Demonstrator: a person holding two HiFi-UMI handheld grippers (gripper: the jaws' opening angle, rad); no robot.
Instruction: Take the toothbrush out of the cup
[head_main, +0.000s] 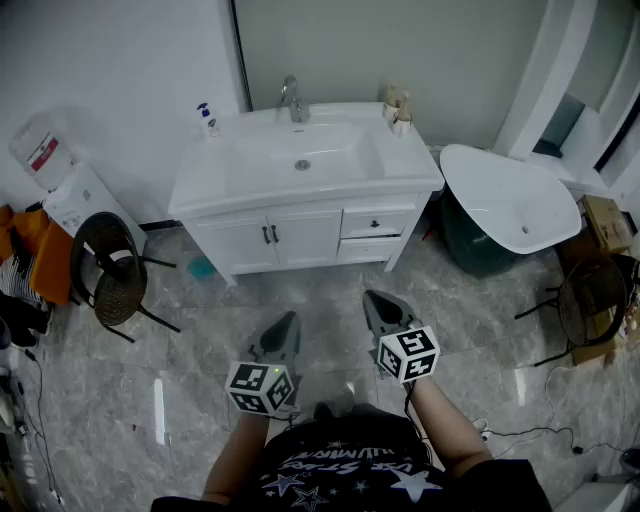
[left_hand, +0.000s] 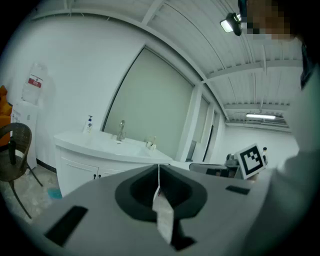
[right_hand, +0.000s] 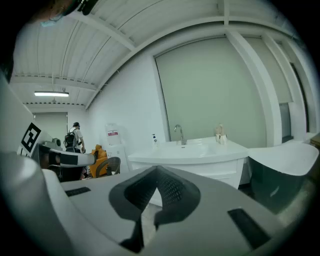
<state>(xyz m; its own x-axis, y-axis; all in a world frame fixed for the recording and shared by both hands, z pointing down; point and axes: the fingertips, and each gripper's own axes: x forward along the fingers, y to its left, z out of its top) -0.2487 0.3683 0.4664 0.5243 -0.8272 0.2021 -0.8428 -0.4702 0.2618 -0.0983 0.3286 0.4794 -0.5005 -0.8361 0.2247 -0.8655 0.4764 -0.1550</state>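
Note:
A pale cup (head_main: 398, 110) stands on the back right corner of the white vanity top (head_main: 215, 175), right of the faucet (head_main: 291, 100). Something tan sticks up out of it; the toothbrush is too small to make out. The cup also shows in the left gripper view (left_hand: 150, 145) and in the right gripper view (right_hand: 220, 135). Both grippers hang over the marble floor, well short of the vanity. My left gripper (head_main: 288, 320) (left_hand: 159, 167) is shut with nothing in it. My right gripper (head_main: 375, 298) (right_hand: 157, 170) is shut and empty too.
A soap bottle (head_main: 207, 118) stands at the vanity's back left. A wicker chair (head_main: 110, 270) and a water dispenser (head_main: 60, 180) are at the left. A tilted white tub (head_main: 510, 200), a box (head_main: 605, 220) and another chair (head_main: 590, 300) stand at the right. Cables lie on the floor (head_main: 540, 435).

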